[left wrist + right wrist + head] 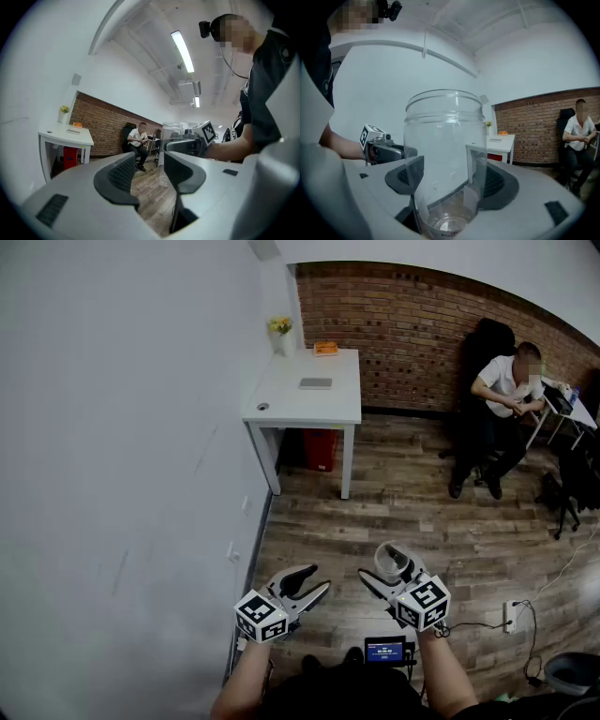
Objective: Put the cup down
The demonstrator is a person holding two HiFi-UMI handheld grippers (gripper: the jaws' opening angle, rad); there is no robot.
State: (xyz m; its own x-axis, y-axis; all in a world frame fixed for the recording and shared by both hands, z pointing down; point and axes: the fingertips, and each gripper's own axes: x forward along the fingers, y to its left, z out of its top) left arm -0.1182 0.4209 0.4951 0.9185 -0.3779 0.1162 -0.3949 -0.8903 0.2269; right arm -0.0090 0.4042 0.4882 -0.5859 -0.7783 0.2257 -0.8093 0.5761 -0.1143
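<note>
The right gripper (pixel 446 180) clamps its grey ribbed jaws on a clear, smooth cylindrical cup (pixel 443 136) held in the air above a wood-plank floor (pixel 441 521), its thick round base plain only in the right gripper view, while the left gripper (pixel 149 169) at its 9 o'clock gapes empty.

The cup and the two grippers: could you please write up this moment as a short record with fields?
cup: clear, empty, held above the floor
right gripper: shut on cup
left gripper: open, empty, beside the right one
table: white, by the wall, ahead
person: seated by the brick wall
task state: cup not yet put down
</note>
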